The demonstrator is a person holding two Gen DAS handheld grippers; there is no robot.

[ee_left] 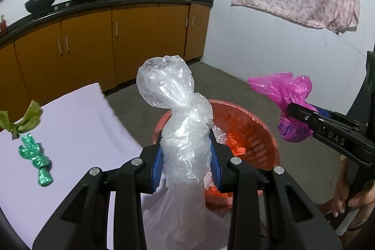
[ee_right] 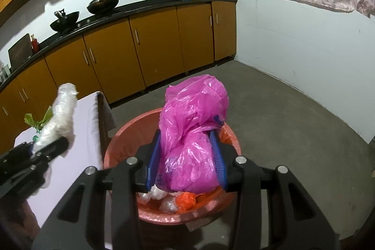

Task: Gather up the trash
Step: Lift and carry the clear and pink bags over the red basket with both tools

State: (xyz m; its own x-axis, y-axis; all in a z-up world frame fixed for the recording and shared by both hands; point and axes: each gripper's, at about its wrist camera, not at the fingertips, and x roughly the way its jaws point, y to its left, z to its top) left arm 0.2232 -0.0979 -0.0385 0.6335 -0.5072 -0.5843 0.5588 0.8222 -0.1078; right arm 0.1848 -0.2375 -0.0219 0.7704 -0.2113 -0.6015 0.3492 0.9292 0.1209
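Left wrist view: the left gripper (ee_left: 187,153) clamps a clear bag (ee_left: 180,123) beside the table (ee_left: 77,123). The right gripper (ee_right: 187,156) clamps a pink bag (ee_right: 192,132) above the red basket (ee_right: 234,135).

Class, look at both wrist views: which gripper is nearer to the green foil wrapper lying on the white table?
Left. The left gripper, shut on the clear plastic bag, is beside the table holding the green foil wrapper. The right gripper holds the pink bag above the red basket.

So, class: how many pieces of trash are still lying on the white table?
2: a green plastic bag at the table's left edge, and a shiny green foil wrapper just in front of it. Others may lie outside the view.
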